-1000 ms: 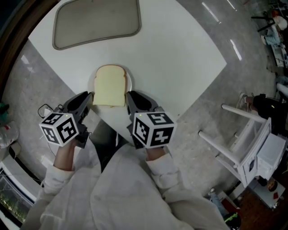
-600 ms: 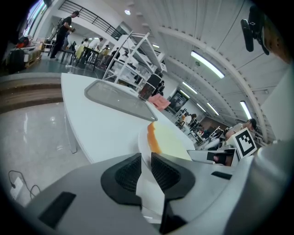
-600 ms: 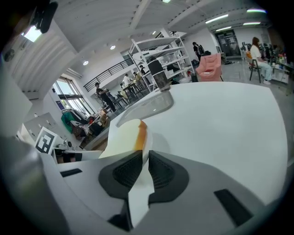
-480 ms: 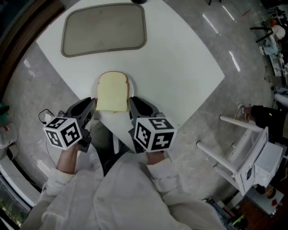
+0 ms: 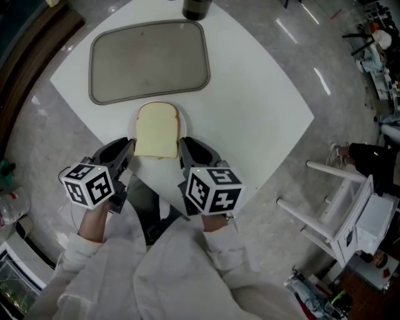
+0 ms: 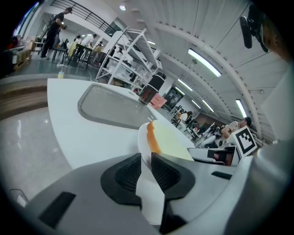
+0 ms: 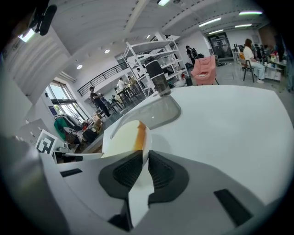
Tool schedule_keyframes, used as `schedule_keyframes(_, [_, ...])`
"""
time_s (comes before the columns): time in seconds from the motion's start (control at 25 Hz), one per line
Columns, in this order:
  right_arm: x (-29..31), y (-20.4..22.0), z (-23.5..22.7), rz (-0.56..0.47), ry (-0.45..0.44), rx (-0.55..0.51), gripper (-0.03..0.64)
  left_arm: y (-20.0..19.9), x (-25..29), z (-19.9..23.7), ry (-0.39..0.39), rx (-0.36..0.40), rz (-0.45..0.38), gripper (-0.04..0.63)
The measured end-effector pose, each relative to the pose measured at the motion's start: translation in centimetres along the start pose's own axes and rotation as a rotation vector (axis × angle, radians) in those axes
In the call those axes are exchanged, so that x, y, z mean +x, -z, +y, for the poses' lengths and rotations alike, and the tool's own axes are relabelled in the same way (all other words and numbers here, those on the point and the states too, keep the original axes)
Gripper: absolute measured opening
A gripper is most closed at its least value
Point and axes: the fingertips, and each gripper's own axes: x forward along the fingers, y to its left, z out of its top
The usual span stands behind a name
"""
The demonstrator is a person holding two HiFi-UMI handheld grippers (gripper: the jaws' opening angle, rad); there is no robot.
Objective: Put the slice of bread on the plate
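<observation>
Where the left gripper (image 6: 146, 158) looks along its own jaws, they are closed to a thin gap and clamped on the white rim of the plate (image 6: 143, 140). Right gripper (image 7: 144, 159) likewise: jaws nearly together, pinching the same plate's (image 7: 146, 143) rim on the opposite side.

Slice of bread (image 5: 156, 130) lies flat on the plate (image 5: 182, 125), just on the person's side of the tray (image 5: 150, 59), crust end toward the tray. In the head view the left gripper (image 5: 127, 150) and right gripper (image 5: 184, 147) flank the slice's near edge.

Gripper views only: brown crust line of the bread (image 6: 167, 142) seen edge-on above the rim; from the right, the bread (image 7: 126, 135) shows the same stripe. Both also show the tray (image 6: 110, 108) (image 7: 156, 112) as a shallow rimmed pan, and a dark cup (image 6: 150, 87) (image 7: 161, 82) standing beyond it.

Head view only: whole outline of the white worktop (image 5: 250, 94), the tray empty, dark cup (image 5: 197, 7) cut off by the top edge.

Hard to make out: most of the plate sits under the bread, only slivers of rim visible. Cannot tell whether the plate rests on the worktop or is raised off it.
</observation>
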Motion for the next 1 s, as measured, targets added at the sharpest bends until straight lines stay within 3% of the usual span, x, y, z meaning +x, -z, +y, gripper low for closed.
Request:
schedule_keyframes(0.64, [8.1, -7.6, 0.6, -0.029, 0.066, 0.075, 0.049, -11.0, 4.6, 5.4, 0.053, 0.069, 0.029, 0.071])
schedule_keyframes(1.0, [13.2, -11.4, 0.4, -0.038, 0.085, 0.08, 0.048, -15.1, 7.4, 8.8, 0.063, 0.066, 0.037, 0.072])
